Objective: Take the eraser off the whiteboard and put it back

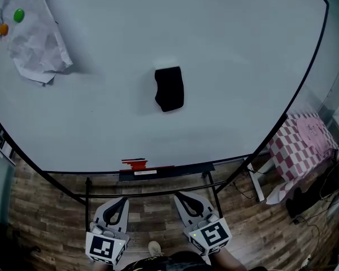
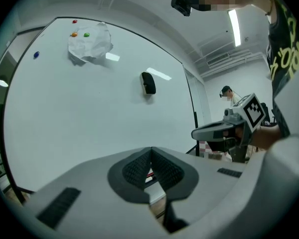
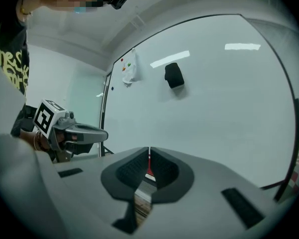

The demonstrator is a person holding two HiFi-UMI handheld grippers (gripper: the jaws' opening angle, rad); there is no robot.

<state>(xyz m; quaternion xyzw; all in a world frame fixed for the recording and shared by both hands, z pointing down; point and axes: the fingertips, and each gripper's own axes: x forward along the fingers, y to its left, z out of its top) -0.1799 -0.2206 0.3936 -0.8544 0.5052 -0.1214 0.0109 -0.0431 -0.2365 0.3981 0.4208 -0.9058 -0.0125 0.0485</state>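
A black eraser point(image 1: 169, 88) sticks to the middle of the whiteboard point(image 1: 214, 49); it also shows in the left gripper view point(image 2: 148, 82) and the right gripper view point(image 3: 174, 75). Both grippers hang low in front of the board, well short of the eraser. My left gripper point(image 1: 116, 204) is shut, its jaws touching with nothing between them point(image 2: 150, 156). My right gripper point(image 1: 185, 200) is likewise shut and empty point(image 3: 149, 156). Each gripper appears in the other's view, held side by side.
A crumpled sheet of paper point(image 1: 37, 38) hangs at the board's upper left with coloured magnets point(image 1: 18, 15) around it. A red marker point(image 1: 134, 164) lies on the tray under the board. A pink checked cloth point(image 1: 302, 145) sits at the right on the wooden floor.
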